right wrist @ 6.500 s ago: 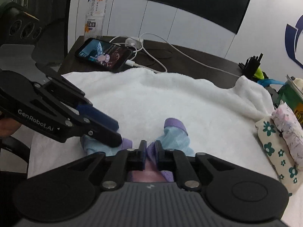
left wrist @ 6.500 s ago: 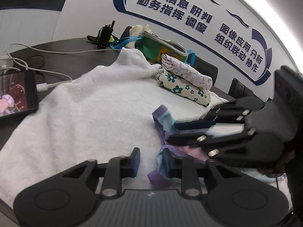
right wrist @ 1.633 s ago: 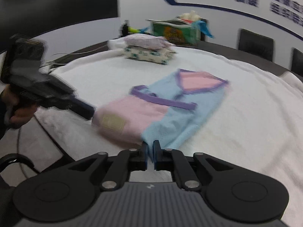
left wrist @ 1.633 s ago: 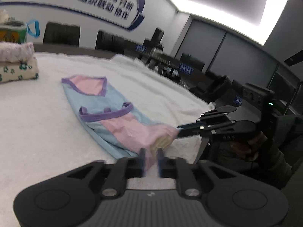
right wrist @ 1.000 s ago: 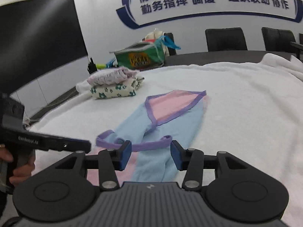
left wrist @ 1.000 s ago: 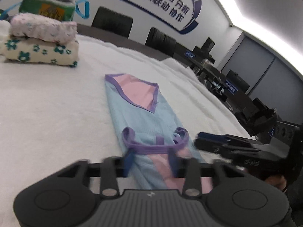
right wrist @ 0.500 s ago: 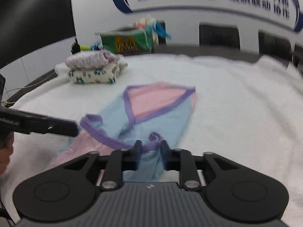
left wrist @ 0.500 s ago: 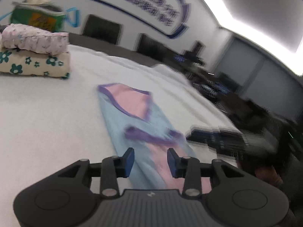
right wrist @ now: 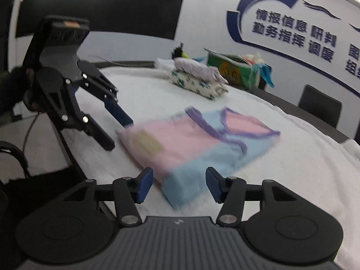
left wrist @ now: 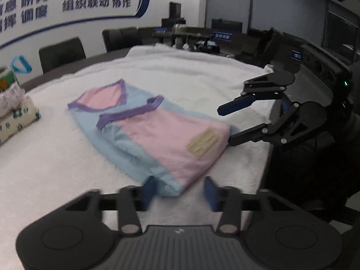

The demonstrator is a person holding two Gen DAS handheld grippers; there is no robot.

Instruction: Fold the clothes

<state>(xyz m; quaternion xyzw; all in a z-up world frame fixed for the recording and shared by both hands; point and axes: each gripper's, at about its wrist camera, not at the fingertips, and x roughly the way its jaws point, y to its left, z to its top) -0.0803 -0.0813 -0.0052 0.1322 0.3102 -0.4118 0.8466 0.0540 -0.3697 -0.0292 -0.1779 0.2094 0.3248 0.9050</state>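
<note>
Pink-and-blue garment (left wrist: 157, 132) lies flat on white towel (left wrist: 202, 78) near the desk's near edge. Left claw (left wrist: 178, 190) spread, garment's near corner between its pads, untouched; jaws just narrowing. Right claw (right wrist: 178, 183) spread over the blue hem, jaws just widening. Folded stack (right wrist: 198, 78) far left; bare towel beyond.

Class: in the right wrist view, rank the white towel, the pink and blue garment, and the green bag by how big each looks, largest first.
1. White towel
2. Pink and blue garment
3. Green bag, though it sits farther away, so its true size is unsure.
</note>
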